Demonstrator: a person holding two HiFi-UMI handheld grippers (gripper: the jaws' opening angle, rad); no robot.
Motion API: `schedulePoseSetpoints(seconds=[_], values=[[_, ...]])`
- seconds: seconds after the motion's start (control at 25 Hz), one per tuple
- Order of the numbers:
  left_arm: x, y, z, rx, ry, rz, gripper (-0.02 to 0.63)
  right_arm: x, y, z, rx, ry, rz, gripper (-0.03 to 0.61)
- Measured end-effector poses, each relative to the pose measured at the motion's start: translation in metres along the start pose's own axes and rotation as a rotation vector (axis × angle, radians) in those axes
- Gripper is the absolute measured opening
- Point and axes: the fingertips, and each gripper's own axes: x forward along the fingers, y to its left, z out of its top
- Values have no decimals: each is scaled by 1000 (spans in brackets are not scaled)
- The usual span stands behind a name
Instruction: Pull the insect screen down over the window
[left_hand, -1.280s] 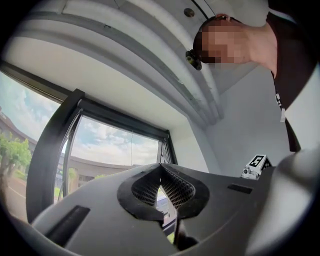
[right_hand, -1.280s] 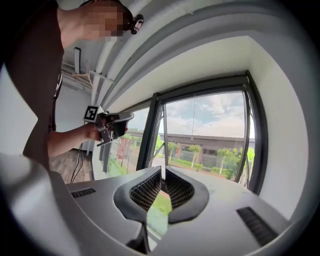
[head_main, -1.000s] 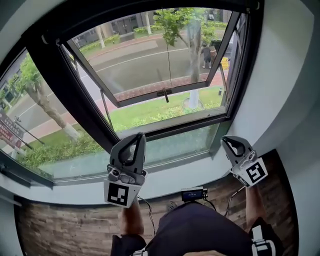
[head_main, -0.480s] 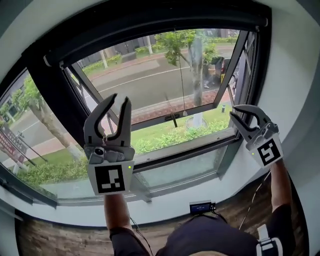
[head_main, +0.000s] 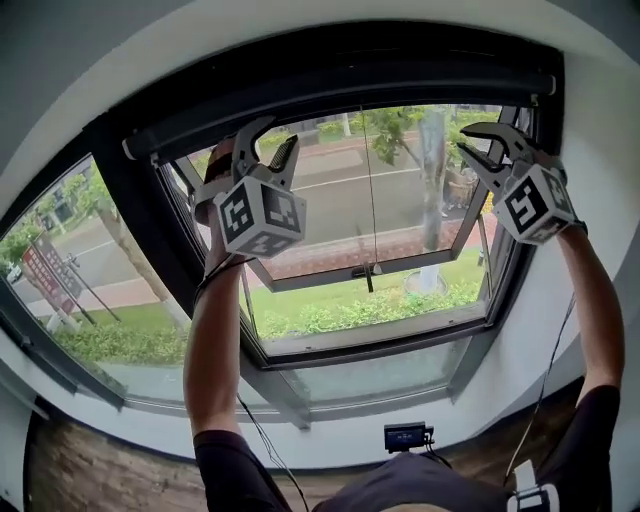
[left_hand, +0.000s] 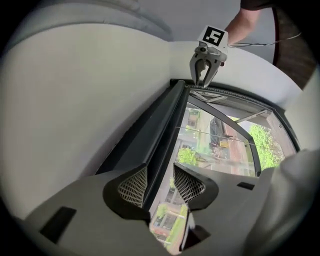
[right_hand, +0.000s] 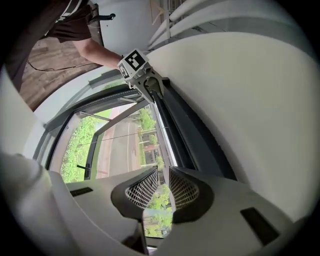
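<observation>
Left gripper: jaws just opened wide, nothing between. Right gripper: spread, empty. Insect screen is seen rolled in the dark housing atop the window; light, floppy mesh is expected, so its stiff bottom edge should be gripped near both ends

Outside, a grey road runs past a pale tree trunk, with a strip of grass and low shrubs on the near side. Off to the left stands another tree, and beside it a red sign whose print is too small to read. Indoors, the white wall curves overhead. Down below lies a wooden floor and a small black device with a lit screen, and a thin cable hangs at the right.
</observation>
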Motion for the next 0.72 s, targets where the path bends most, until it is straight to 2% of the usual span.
schedulePoseSetpoints(seconds=[0.2,0.32,0.36,0.72], values=[[24,-3,10,31,54,-34,159,39,-15,1,-85,-4,10,54],[32,3,12,78,86,-18,42,48,-28,7,-60,-33,5,54],[34,3,13,90,93,-21,30,50,-31,7,-50,-40,3,54],[35,2,16,192,144,-79,37,52,-41,4,-34,-35,22,54]])
